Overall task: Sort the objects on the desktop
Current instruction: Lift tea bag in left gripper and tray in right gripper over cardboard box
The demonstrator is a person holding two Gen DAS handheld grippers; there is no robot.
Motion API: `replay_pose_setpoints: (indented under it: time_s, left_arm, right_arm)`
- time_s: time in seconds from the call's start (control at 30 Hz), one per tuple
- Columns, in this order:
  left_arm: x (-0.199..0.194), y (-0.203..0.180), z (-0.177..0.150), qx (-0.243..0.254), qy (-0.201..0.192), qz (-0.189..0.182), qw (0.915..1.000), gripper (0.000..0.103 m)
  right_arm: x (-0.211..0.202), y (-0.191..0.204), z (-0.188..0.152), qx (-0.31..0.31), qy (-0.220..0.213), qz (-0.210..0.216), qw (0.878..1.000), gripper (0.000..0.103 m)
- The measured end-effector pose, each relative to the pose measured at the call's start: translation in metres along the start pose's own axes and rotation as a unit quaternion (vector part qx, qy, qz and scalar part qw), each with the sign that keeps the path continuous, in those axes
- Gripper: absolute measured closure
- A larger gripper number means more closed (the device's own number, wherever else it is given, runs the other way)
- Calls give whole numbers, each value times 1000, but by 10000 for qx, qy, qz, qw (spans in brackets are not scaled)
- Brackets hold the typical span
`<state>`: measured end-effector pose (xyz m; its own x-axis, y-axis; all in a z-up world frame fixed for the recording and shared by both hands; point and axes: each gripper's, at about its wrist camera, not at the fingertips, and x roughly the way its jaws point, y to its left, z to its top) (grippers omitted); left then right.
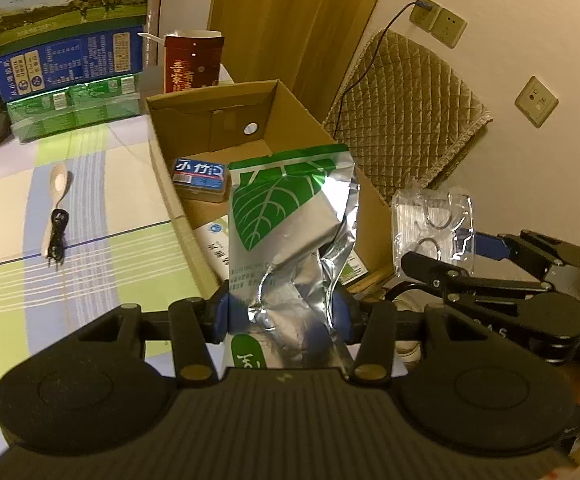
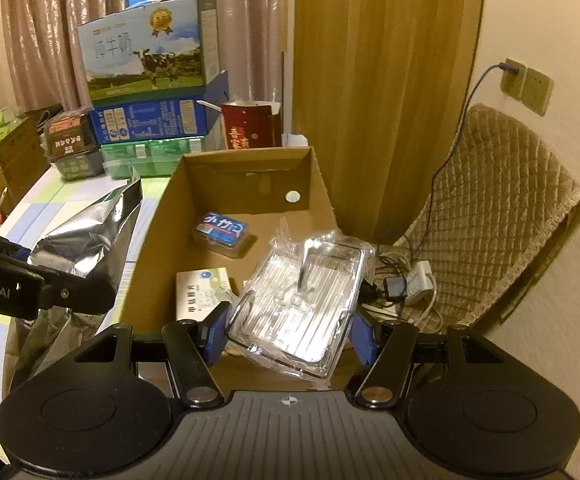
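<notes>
The foil pouch (image 1: 290, 216) is showing as crinkled, mirror-bright metal film with a green printed leaf, and it is catching the light in sharp glints. The clear packet (image 2: 301, 300) is looking like ribbed hard plastic under loose, glossy wrap. The cardboard box (image 2: 246, 164) is appearing matt brown and plain, its paper surface smooth. The tablecloth (image 1: 90, 208) is lying flat with a faint sheen over its checked print. The spoon (image 1: 56, 196) is looking pale and smooth, perhaps wood. The chair cover (image 2: 497, 216) is showing as quilted beige cloth, soft and matt.
</notes>
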<state>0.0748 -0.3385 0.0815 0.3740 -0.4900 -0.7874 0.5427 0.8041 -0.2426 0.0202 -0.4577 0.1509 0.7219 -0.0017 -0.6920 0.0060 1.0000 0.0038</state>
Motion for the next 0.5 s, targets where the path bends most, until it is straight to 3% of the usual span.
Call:
replay_pose_setpoints:
  time_s: [0.5]
  left_arm:
    - [23, -10, 23, -111, 5, -15, 9999, 59]
  right_arm:
    - [24, -16, 5, 70, 102, 38, 9999, 45]
